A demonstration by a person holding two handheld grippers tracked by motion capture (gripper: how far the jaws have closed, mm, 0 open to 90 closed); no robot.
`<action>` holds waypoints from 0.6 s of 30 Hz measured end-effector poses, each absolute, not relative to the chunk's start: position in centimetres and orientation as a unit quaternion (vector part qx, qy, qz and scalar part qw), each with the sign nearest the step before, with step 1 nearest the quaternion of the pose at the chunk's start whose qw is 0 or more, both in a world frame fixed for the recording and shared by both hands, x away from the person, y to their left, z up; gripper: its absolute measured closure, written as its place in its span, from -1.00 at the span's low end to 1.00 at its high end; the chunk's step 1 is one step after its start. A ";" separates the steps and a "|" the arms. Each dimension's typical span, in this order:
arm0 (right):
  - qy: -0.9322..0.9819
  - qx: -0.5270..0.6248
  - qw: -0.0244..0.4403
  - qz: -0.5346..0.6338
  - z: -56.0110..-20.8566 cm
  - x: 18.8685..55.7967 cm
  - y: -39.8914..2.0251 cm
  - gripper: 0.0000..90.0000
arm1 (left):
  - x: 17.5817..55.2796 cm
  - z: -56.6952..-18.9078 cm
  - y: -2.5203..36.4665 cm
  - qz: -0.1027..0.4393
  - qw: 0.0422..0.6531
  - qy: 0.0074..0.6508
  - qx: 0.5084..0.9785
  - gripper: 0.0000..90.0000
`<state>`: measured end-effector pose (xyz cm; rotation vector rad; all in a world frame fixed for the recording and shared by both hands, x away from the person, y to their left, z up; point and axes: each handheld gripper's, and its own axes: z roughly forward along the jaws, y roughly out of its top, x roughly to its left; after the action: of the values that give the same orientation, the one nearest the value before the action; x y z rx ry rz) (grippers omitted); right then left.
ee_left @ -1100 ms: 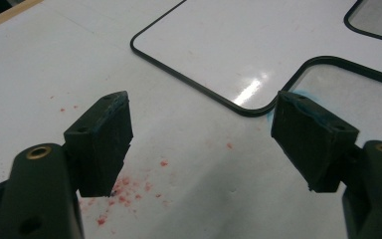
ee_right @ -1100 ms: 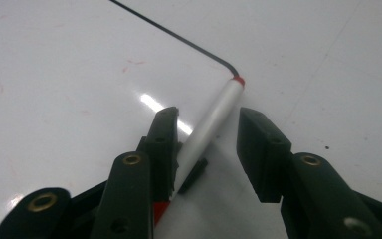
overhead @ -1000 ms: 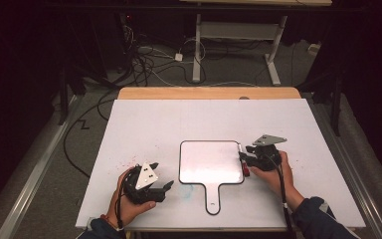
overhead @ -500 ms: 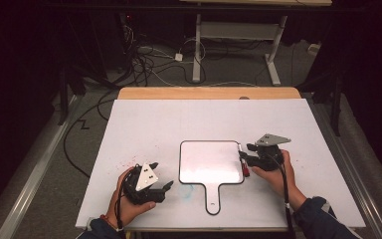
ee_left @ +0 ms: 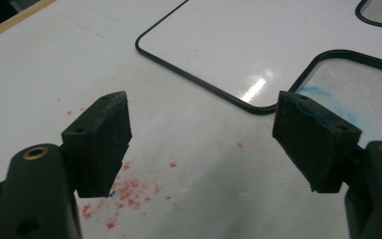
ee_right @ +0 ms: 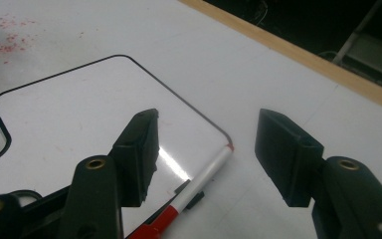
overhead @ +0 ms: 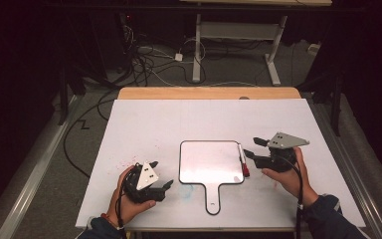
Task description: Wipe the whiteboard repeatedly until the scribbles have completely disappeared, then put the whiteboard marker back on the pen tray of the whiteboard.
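Red-capped marker (ee_right: 199,184) lies loose below the right claw (ee_right: 206,149) — jaws just opened wide, empty.

Right hand-held gripper (overhead: 254,148) jaws just opening, empty; left hand-held gripper (overhead: 155,174) agape.

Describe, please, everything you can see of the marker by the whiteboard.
The marker is a slim white pen with a red cap end and a reddish tip, plastic by its look. It lies flat along the right edge of the whiteboard, cap end toward the person. The right hand-held gripper has just been opening, and the marker lies below its jaws, not pinched.
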<state>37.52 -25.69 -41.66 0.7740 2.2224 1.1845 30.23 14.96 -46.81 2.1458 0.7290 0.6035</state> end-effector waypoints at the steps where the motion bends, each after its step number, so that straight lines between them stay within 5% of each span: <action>1: 0.817 0.280 0.254 0.436 -41.4 37.2 -25.8 -0.07 | 30.3 -46.8 14.9 0.239 0.386 0.286 0.844 -0.50; 18: 0.800 0.251 0.307 0.451 -41.3 32.0 -30.1 -0.46 | 30.2 -46.7 15.6 0.262 0.376 0.292 0.839 -0.51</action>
<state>32.03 -30.07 -41.31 0.6638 2.1161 1.1921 30.19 15.63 -46.70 2.1473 0.7464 0.6695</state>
